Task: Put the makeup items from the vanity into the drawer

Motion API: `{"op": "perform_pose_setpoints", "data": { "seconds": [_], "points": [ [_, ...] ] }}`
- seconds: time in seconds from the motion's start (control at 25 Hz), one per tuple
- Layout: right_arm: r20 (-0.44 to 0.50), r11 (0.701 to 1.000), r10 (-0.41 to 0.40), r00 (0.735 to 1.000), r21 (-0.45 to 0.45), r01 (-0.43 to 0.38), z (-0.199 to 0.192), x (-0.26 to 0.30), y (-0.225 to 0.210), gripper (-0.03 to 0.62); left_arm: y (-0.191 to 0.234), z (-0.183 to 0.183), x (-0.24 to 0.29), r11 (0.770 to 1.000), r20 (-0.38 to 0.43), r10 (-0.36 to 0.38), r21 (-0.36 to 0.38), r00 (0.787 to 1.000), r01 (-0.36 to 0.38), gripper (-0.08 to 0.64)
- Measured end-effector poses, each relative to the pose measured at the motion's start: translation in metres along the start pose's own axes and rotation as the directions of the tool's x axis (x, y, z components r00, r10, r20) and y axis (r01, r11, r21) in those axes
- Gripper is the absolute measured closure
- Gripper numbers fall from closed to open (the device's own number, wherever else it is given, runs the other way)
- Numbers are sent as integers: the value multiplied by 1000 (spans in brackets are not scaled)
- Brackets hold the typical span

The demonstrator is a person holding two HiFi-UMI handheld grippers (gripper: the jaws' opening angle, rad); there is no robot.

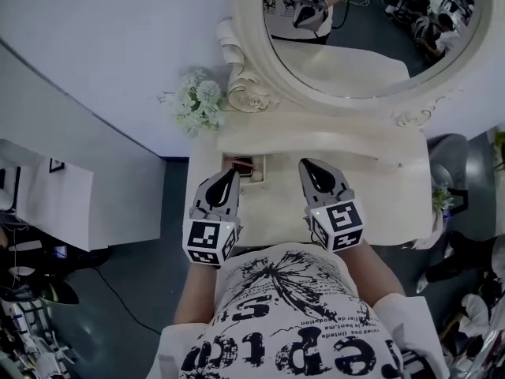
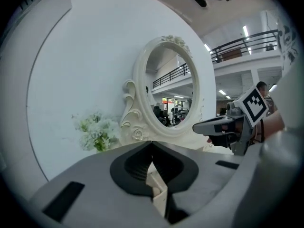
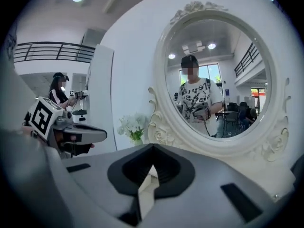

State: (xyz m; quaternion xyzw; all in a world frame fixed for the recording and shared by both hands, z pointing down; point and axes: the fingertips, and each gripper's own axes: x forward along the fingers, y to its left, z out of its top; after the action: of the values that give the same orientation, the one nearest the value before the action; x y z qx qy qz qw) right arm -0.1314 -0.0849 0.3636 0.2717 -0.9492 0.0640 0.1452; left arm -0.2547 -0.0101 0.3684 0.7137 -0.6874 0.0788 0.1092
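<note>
While above the vanity (image 1: pixel 387 208), left gripper (image 1: pixel 230 173), right gripper (image 1: pixel 304 163): closed, empty.

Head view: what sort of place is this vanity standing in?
Likely a staged corner inside a big open hall, not a home: cream vanity, oval mirror and flowers against a white partition, railed upper gallery behind.

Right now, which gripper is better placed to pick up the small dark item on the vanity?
Left. The left gripper has its tip beside the small dark item; the right gripper is farther off. Both are shut and empty, so open it first.
</note>
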Motion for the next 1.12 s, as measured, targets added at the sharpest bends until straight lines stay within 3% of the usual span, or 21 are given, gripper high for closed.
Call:
{"op": "perform_pose_setpoints", "data": {
  "seconds": [0.44,1.12],
  "points": [
    [128,998,-68,989,9,67,8,-52,-48,575,-49,36,17,998,21,-55,44,998,54,538],
    [133,996,-82,988,48,77,5,-58,-65,575,-59,42,15,998,40,-48,50,998,46,540]
  ]
}}
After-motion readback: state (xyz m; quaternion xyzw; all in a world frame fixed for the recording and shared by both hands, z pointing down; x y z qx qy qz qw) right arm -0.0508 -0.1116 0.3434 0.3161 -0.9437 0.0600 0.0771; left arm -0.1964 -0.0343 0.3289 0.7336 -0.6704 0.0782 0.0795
